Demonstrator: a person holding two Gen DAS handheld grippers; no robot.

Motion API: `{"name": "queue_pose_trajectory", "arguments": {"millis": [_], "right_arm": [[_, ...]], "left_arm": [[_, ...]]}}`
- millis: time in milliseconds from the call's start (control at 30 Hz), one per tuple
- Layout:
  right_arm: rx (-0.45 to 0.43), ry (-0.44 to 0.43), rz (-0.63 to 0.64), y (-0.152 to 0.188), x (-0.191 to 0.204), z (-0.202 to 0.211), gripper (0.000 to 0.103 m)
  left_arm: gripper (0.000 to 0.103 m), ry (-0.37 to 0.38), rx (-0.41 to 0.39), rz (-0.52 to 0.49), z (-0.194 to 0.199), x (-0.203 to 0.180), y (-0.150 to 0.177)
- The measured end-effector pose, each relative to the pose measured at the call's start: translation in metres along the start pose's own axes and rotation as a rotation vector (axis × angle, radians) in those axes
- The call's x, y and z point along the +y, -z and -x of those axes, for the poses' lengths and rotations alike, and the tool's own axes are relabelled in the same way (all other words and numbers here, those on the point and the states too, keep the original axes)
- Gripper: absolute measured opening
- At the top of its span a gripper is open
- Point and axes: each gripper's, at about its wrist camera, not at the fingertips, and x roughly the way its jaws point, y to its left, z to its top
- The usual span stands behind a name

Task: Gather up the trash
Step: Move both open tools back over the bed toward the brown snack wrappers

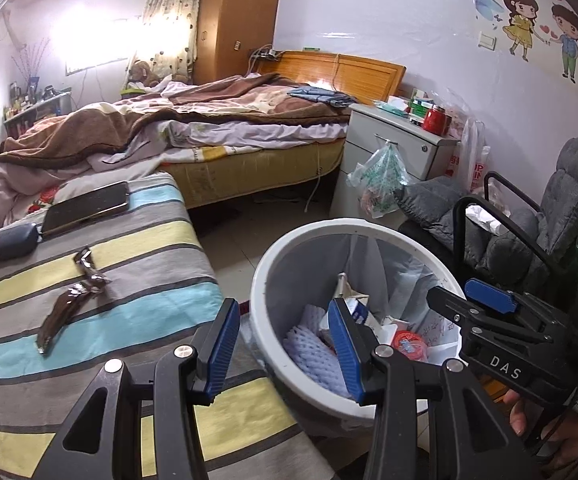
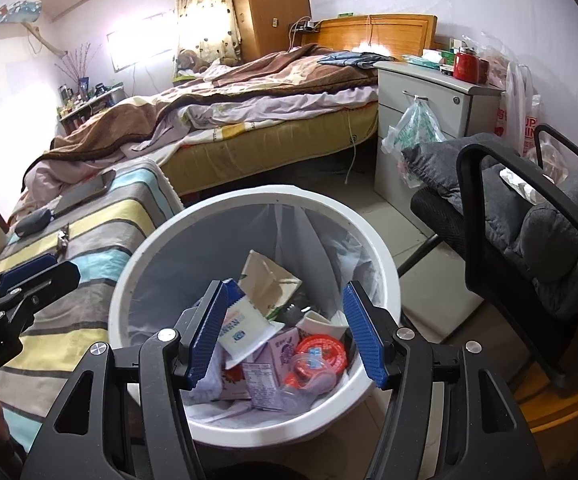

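Left gripper [image 1: 281,344] hovered over bin's near rim, jaws parted, nothing between pads. Right gripper [image 2: 285,332] hung above white bin [image 2: 385,276], jaws wide, empty; white wrapper [image 2: 245,332] below in bin, apparently just dropped. Judged mid-task: drop step done, more trash left. On striped bedcover [image 1: 149,296], left of bin: crumpled brown wrapper [image 1: 69,308], near phone [image 1: 85,208] and grey case [image 1: 9,242]. Next move likely called for left reach to that wrapper, flat pinch. Legible: "DAS" on right gripper body; "obot.AI" on left.
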Motion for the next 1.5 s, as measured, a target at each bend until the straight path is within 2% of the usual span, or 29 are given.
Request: {"name": "queue_pose_trajectory", "arguments": {"millis": [467, 833, 1267, 1500], "right_arm": [[-0.045, -0.054, 0.049, -0.003, 0.037, 0.011, 0.062], [-0.066, -0.116, 0.107, -0.006, 0.074, 0.01, 0.062], [-0.065, -0.188, 0.198, -0.013, 0.121, -0.003, 0.062], [-0.053, -0.209, 0.246, -0.02, 0.14, -0.015, 0.062]], "left_arm": [[0.046, -0.079, -0.056, 0.044, 0.043, 0.044, 0.004], [0.046, -0.162, -0.074, 0.112, 0.067, 0.102, 0.015], [0.047, -0.256, -0.049, 0.196, 0.075, 0.173, 0.029], [0.047, -0.256, -0.028, 0.199, 0.067, 0.195, 0.032]]}}
